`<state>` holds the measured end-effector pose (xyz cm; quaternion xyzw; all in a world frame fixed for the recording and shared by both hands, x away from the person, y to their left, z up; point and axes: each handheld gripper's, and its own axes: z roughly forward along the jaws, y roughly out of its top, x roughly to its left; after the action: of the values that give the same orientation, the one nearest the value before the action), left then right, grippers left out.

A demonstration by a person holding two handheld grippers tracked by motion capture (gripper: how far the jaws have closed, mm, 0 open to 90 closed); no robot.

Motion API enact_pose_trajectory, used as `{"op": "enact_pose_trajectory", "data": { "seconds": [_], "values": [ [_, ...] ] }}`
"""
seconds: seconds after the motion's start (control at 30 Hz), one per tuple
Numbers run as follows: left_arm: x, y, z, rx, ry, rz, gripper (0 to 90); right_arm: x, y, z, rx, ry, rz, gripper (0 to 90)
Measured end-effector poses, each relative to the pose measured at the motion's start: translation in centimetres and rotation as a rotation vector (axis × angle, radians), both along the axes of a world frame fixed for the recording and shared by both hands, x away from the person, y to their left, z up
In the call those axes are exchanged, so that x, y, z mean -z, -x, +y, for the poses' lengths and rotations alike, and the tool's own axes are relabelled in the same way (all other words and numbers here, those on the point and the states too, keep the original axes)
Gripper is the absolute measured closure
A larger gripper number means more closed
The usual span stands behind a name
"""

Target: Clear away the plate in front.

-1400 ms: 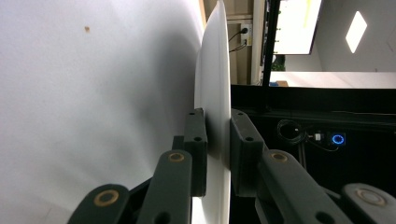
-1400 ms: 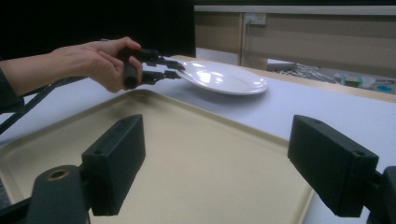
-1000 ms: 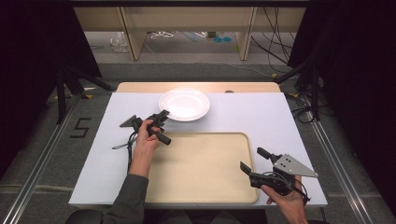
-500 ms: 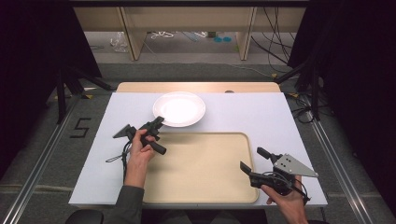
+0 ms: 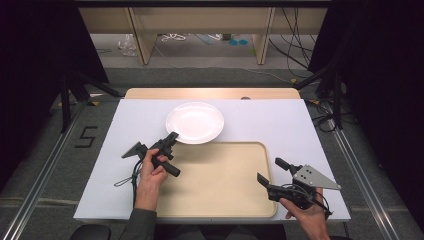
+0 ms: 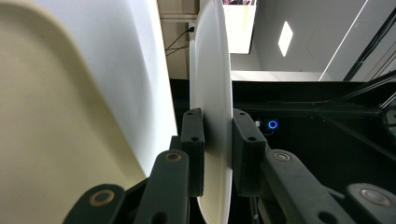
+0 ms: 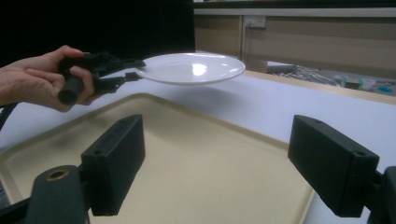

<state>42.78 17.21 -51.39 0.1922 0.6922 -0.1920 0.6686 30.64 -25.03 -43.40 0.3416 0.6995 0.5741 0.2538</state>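
1. My left gripper is pinching the near rim of the white plate. The plate is hanging above the table, by the tray's far-left corner.
2. I am gripping only the edge w/ the pads, so the plate is probably at risk of tilting or slipping if I am swinging too fast.
3. My right gripper is waiting wide open & empty over the tray's right side.

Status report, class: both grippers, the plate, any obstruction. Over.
Left gripper shut on white plate rim, plate lifted off table. Right gripper open, over beige tray. Nothing in the way.
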Motion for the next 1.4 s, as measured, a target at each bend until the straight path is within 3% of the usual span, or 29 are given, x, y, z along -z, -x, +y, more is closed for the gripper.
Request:
{"op": "enact_pose_trajectory", "data": {
  "seconds": [0.1,0.47,0.5,0.53,0.63,0.77,0.97,1.1,1.17,1.2,1.27,1.4],
  "values": [
    [0.2,0.9,0.1,0.001,0.012,0.0,77.1,0.0,0.0,0.0,-0.002,0.0,-0.001,19.7],
    [0.7,3.9,0.2,0.022,-0.021,-0.029,77.2,0.0,0.0,0.0,0.001,0.006,0.007,19.7],
    [1.1,4.4,0.1,0.029,0.006,-0.005,77.3,-0.1,0.1,-0.1,0.002,0.008,0.009,19.8],
    [1.1,4.7,0.0,0.038,0.013,-0.014,76.6,-0.1,0.1,0.0,0.001,0.007,0.009,19.8],
    [1.0,5.7,-0.3,0.032,-0.008,-0.017,76.4,0.0,0.0,0.0,0.0,0.006,0.012,19.7],
    [0.9,6.3,-0.6,0.041,0.011,-0.018,76.2,0.0,-0.1,0.0,0.003,-0.006,0.001,19.7],
    [0.2,8.0,-1.4,0.066,0.012,-0.05,76.2,0.1,-0.1,0.0,0.002,-0.016,0.002,19.8],
    [0.3,8.6,-1.5,0.067,0.022,-0.053,76.3,0.0,0.0,-0.2,0.006,-0.01,0.021,19.8],
    [0.4,9.6,-1.9,0.096,-0.007,-0.058,76.3,0.0,0.1,-0.2,0.004,-0.017,0.054,19.8],
    [0.6,10.0,-2.0,0.108,-0.005,-0.056,76.3,0.0,-0.1,-0.3,0.008,-0.009,0.016,19.8],
    [0.8,10.3,-2.1,0.113,0.01,-0.043,76.2,0.0,0.0,-0.3,0.007,-0.014,0.038,19.8],
    [1.1,10.6,-2.7,0.138,0.018,-0.047,75.2,0.0,0.0,-0.2,-0.01,-0.013,0.037,19.9]
  ]
}}
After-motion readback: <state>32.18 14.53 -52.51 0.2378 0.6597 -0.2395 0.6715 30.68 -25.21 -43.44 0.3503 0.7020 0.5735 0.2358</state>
